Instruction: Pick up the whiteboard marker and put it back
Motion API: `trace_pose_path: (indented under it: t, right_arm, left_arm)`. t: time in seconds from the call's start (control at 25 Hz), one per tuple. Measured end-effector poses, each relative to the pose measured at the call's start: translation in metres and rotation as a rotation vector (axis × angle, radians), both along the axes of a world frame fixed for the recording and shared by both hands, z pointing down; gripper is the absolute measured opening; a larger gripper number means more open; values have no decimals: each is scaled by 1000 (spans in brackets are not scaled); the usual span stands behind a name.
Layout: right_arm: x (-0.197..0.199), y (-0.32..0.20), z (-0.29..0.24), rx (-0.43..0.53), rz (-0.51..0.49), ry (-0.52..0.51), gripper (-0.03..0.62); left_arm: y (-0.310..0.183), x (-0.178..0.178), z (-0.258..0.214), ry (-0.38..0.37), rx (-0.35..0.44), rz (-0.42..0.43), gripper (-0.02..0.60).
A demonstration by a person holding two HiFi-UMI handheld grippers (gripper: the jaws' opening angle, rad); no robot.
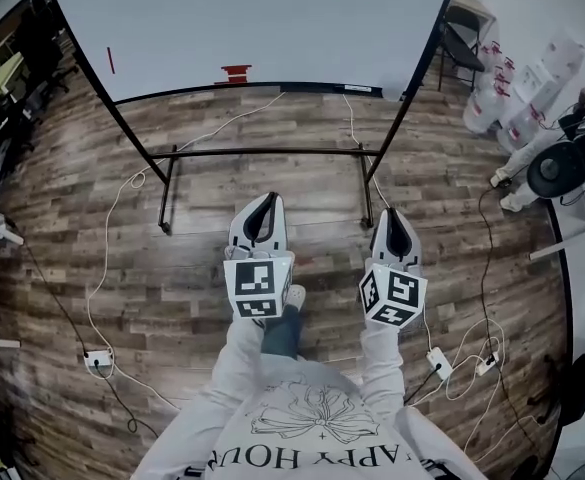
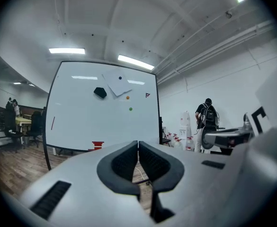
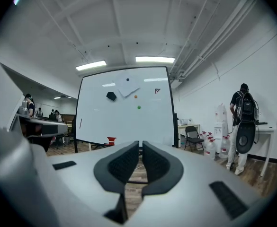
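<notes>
Smooth rectangular whiteboard point(image 1: 252, 18), black tubular frame point(image 1: 267, 152), wood-grain plank floor point(image 1: 92, 268)

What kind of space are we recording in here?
Probably an open office or lab workspace: a freestanding whiteboard on a metal stand, a folding chair and a stock of water jugs along the wall, and a desk beside them.

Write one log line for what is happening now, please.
stage: before pickup | left hand-held gripper: shut, empty | right hand-held gripper: shut, empty | facing: big white whiteboard on black stand
</notes>
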State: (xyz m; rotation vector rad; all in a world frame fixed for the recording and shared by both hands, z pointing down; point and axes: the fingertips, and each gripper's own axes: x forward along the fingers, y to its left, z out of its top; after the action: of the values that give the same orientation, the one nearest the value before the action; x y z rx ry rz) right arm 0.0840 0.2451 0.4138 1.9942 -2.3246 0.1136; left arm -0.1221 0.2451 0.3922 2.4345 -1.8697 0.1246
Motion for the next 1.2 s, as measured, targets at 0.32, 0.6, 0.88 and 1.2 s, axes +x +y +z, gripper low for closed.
trace_pose_path:
  t: [0.32,0.6,0.88,1.2]
  right_arm:
    - [-10,-121,-8,-6,15,21,8]
    - [-11,-198,-3,-27,36,35,8]
    - [-3,-249,11,-64,26,45,8]
    - [14,-337,22,-79,-38,80,12]
  left_arm:
    - [-125,-10,-9,-12,9,28,8]
    - [-206,-14,-7,1,-3,43,8]
    - [-255,-4,9,-2,-40,44,8]
    - [-329,16,19,-12,-57,-5,8]
